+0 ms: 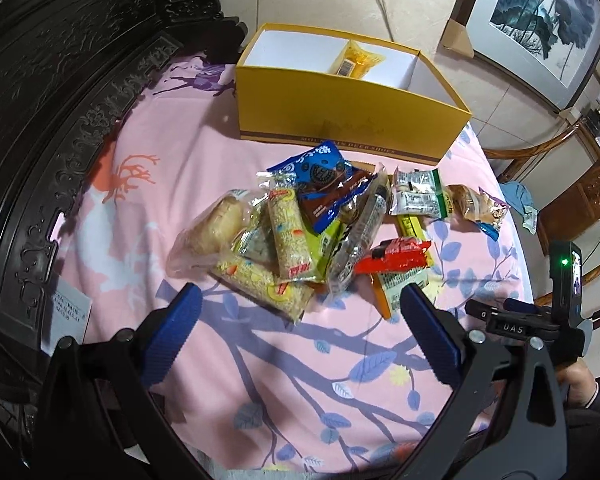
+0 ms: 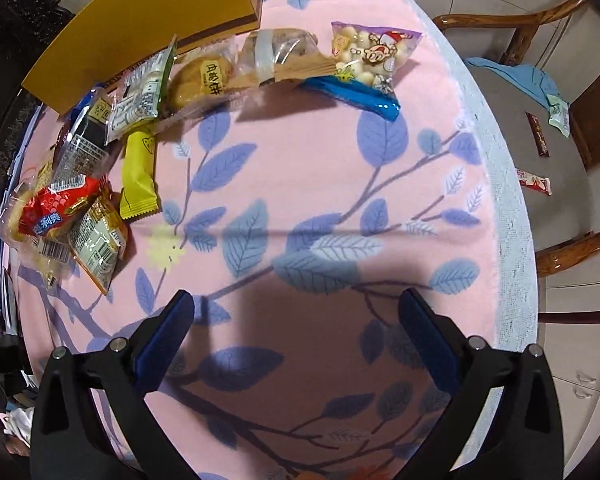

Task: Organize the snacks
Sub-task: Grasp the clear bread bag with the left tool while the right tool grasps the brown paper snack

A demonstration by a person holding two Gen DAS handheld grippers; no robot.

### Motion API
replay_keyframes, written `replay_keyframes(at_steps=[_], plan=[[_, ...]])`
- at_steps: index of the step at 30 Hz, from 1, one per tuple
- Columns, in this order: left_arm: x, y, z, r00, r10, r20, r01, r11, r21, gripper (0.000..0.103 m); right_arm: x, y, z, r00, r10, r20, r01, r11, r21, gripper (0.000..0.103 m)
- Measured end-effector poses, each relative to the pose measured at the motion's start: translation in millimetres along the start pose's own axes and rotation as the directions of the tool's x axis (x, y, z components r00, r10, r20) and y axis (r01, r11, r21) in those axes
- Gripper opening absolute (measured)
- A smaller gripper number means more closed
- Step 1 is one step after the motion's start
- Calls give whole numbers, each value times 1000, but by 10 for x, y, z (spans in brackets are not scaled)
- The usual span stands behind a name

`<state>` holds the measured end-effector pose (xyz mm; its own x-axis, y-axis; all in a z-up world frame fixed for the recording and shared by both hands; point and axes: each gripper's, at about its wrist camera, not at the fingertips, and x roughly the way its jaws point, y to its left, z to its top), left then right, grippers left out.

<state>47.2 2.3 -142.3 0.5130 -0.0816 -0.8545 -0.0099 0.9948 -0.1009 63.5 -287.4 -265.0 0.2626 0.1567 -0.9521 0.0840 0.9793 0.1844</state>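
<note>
Two pairs of tongs hang over the pink leaf-print cloth on the bench (image 2: 420, 80), both spread wide with nothing between the blue pads. The left tongs (image 1: 300, 312) point down at the near edge of the snack heap (image 1: 300, 232); the right tongs (image 2: 296, 312) are opening to their widest over bare cloth, well apart from any packet.

Just beyond the left tongs lie two puffed-rice bars (image 1: 288, 240) in clear wrap, a red packet (image 1: 396, 258) and an orange-edged packet (image 1: 396, 292), with a blue biscuit bag (image 1: 320, 172) further back. These look light, crinkly and slippery; the film will likely slide under the pads, and the rice bars and the soft bun (image 1: 216, 224) could crush if squeezed hard. A pinch across the flat sealed end, or across the narrow width of a bar, seems safest.

From the right tongs outward, the nearest pieces are a yellow packet (image 2: 138, 176) and the red one; further off sit a round cake (image 2: 200, 80), a clear bag (image 2: 276, 52) and a bag of small white balls (image 2: 364, 56). That last bag is puffy and loose inside, so I would take it by its crimped top edge.

Behind the heap stands the yellow box (image 1: 352, 120), open, with one yellow packet (image 1: 354, 62) already inside. Most of the sorting appears still to do.
</note>
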Motion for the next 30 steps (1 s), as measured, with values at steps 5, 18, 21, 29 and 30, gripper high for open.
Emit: replay_keyframes(at_steps=[5, 18, 21, 29, 30], plan=[[-3, 25, -46, 1000, 8, -9, -9, 999, -33, 101, 9, -29, 34, 1000, 16, 7, -16, 1000, 9, 102], [10, 24, -26, 999, 32, -9, -32, 999, -31, 101, -183, 195, 1028, 975, 39, 217, -25, 997, -66, 76], [-11, 74, -15, 999, 51, -4, -51, 998, -36, 101, -47, 251, 1220, 979, -5, 202, 27, 994, -110, 59], [8, 378, 19, 996, 85, -16, -87, 988, -128, 101, 192, 158, 1336, 983, -58, 172, 84, 986, -146, 49], [24, 410, 30, 996, 87, -17, -88, 987, -133, 101, 207, 143, 1351, 983, -51, 174, 76, 988, -138, 48]])
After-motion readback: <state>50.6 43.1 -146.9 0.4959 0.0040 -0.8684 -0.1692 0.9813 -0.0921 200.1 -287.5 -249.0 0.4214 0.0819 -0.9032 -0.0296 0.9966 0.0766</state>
